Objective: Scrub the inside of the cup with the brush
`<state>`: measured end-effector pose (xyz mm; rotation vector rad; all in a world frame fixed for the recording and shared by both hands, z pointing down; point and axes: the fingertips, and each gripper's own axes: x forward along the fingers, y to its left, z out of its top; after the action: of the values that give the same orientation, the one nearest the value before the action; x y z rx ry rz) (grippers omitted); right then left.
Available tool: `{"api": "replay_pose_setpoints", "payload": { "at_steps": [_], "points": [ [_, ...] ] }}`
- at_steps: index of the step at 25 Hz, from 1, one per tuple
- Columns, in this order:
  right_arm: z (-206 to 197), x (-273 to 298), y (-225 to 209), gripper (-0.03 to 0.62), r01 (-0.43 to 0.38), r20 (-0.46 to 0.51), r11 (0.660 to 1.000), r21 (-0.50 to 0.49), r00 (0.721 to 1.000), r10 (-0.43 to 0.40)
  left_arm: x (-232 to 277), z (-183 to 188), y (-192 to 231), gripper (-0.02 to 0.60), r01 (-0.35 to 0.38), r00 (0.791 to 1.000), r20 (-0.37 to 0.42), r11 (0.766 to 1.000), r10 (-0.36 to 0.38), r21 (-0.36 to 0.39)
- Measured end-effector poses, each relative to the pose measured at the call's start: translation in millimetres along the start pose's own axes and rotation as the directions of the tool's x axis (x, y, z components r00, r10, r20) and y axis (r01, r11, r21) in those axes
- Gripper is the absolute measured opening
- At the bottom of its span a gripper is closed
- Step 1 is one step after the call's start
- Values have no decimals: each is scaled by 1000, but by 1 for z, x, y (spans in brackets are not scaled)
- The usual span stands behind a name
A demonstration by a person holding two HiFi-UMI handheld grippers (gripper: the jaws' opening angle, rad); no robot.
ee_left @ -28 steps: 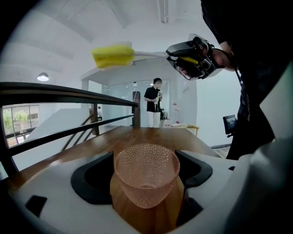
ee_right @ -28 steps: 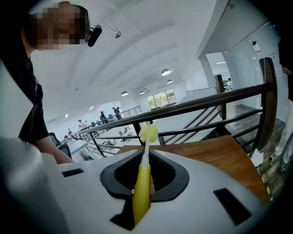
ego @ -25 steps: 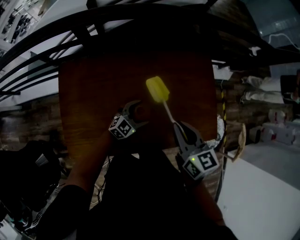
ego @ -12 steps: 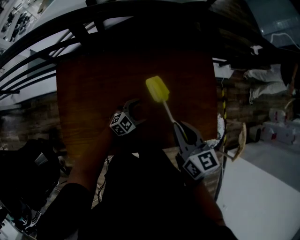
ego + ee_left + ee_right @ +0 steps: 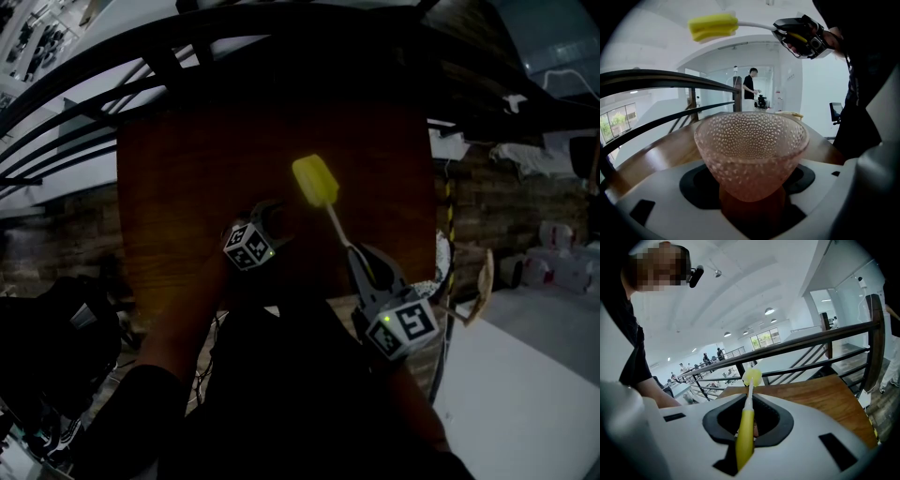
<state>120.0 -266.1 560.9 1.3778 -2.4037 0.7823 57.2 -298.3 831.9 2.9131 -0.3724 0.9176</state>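
Observation:
A pinkish, dimpled glass cup [image 5: 751, 150] stands upright between the jaws of my left gripper [image 5: 752, 199], its narrow foot down in the gap. The jaws are closing on it, and a sliver of dark gap shows beside the foot. In the head view the left gripper [image 5: 270, 221] sits at the middle of the brown table [image 5: 178, 187]. My right gripper [image 5: 362, 257] is shut on the yellow handle [image 5: 745, 437] of the brush. Its yellow sponge head [image 5: 314, 180] is held up above and beyond the cup, and it also shows in the left gripper view as the sponge head [image 5: 714, 26].
A dark metal railing [image 5: 94, 84] runs along the table's far and left sides. Bags and white clutter [image 5: 553, 244] lie on the floor to the right, past the table's right edge [image 5: 433, 206]. A person [image 5: 750, 86] stands far off in the hall.
The left gripper's jaws have drawn in closer round the cup. The brush and the right gripper have hardly moved.

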Motion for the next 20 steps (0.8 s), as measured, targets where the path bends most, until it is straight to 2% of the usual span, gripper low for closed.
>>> {"api": "replay_pose_setpoints", "payload": {
  "at_steps": [5,10,15,20],
  "points": [
    [1,-5,1,44,-10,-13,1000,-8,1000,10,-8,-1,7,357,-7,998,-68,999,4,-51],
    [6,-14,17,44,-38,-46,998,-43,998,36,-43,13,9,356,-24,992,-121,999,19,-38],
    [15,-15,44,44,-101,-87,986,-136,992,90,-92,31,23,356,-74,985,-159,997,74,3],
    [20,-30,81,44,-162,-162,951,-264,979,122,-138,44,19,356,-98,970,-215,992,113,77]
  ]
}}
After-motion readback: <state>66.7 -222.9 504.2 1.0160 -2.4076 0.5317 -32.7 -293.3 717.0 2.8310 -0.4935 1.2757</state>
